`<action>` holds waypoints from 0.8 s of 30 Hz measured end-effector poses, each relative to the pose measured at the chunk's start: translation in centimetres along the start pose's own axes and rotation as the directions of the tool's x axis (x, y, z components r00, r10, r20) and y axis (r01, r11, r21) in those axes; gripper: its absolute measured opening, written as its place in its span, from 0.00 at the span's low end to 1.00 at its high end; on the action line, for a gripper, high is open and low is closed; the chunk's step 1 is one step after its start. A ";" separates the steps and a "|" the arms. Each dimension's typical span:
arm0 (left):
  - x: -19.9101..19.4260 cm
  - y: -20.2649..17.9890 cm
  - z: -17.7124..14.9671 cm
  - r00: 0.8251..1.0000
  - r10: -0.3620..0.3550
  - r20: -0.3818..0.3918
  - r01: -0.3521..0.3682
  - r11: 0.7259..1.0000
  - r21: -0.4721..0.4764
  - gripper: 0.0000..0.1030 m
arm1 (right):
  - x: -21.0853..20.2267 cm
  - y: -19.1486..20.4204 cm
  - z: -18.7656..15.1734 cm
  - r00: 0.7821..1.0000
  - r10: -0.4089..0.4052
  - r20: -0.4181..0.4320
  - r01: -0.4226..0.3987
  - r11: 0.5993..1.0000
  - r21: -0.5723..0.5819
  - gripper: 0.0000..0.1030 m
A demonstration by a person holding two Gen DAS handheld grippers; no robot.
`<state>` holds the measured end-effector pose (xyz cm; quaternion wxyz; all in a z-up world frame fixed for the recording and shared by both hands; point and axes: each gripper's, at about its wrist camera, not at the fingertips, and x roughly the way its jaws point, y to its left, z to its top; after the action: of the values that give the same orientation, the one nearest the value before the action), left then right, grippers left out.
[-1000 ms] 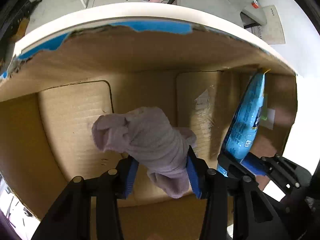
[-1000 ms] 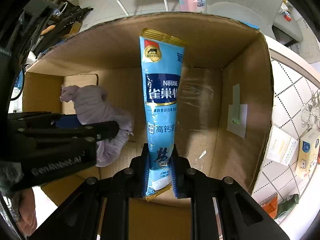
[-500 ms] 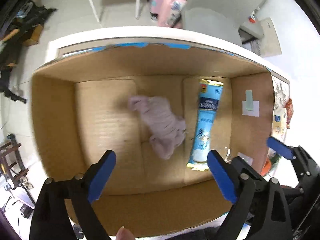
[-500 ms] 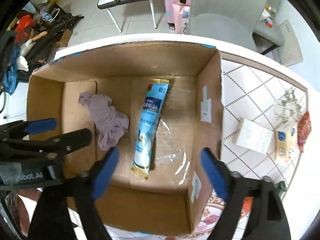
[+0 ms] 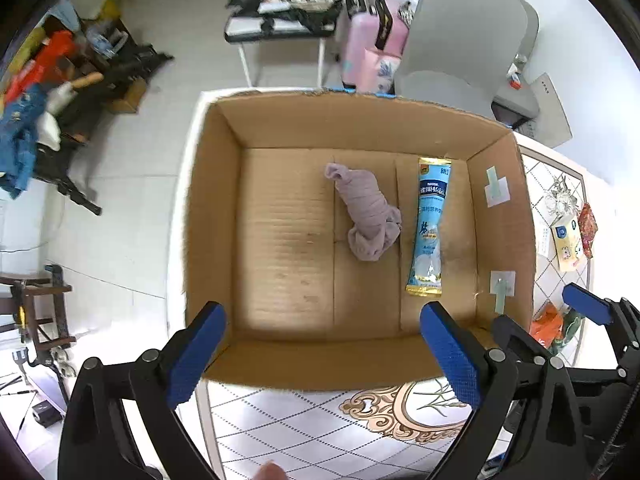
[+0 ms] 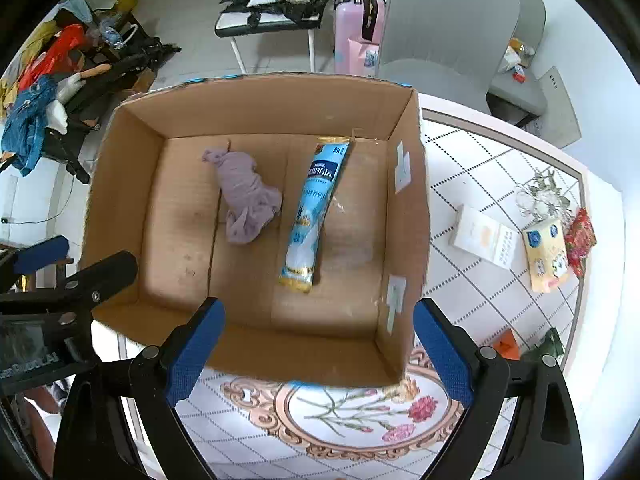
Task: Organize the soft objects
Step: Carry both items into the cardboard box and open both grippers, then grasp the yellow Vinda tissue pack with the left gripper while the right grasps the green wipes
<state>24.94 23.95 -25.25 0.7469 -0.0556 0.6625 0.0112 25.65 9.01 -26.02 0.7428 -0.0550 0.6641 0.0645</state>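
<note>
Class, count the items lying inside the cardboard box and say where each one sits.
2. A purple cloth lies bunched near the middle of the cardboard box floor. A blue sachet lies flat just to its right, lengthwise. Nothing else shows inside.

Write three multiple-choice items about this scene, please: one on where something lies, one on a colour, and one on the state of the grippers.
1. Where does the blue sachet lie?
A. on the table beside the box
B. on the floor of the cardboard box
C. in the right gripper

2. What colour is the crumpled cloth?
A. pale purple
B. green
C. black

3. How do the left gripper and the right gripper stand?
A. both shut on an item
B. one open, one shut
C. both open and holding nothing

Key: 1 B, the sachet lies flat inside the box, just right of the cloth. 2 A, the cloth looks pale purple in both views. 3 C, the blue pads stand wide apart with nothing between them.
</note>
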 end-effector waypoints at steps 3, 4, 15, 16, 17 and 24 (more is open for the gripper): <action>-1.6 -0.2 -1.6 1.000 0.006 0.030 -0.005 1.000 -0.008 0.97 | -1.6 0.1 -1.6 1.000 0.013 0.024 -0.013 1.000 -0.005 0.94; -2.2 -0.2 -2.2 0.999 0.004 0.039 -0.003 1.000 -0.013 0.97 | -2.0 0.1 -2.0 0.999 0.020 0.031 -0.020 1.000 -0.007 0.94; -9.2 -4.2 -5.6 0.984 0.045 0.173 -0.048 0.999 0.017 0.97 | -6.6 -4.6 -6.8 0.987 0.133 0.087 -0.138 0.989 0.055 0.94; -9.6 -4.9 -5.7 0.983 0.035 0.182 -0.039 0.999 0.020 0.97 | -6.9 -5.9 -7.2 0.987 0.135 0.092 -0.142 0.987 0.074 0.94; -10.0 -6.0 -5.8 0.981 0.023 0.192 -0.029 0.999 0.030 0.97 | -7.2 -7.0 -7.5 0.986 0.135 0.096 -0.144 0.985 0.092 0.94; -8.0 -16.7 -4.5 0.988 -0.080 0.130 0.060 0.987 0.150 0.97 | -4.9 -23.2 -13.5 0.997 0.054 0.064 -0.076 0.904 0.421 0.94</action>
<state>21.08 7.33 -16.75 0.7923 -0.0230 0.6067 -0.0598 15.76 -16.19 -22.75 0.7511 0.1311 0.6447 -0.0550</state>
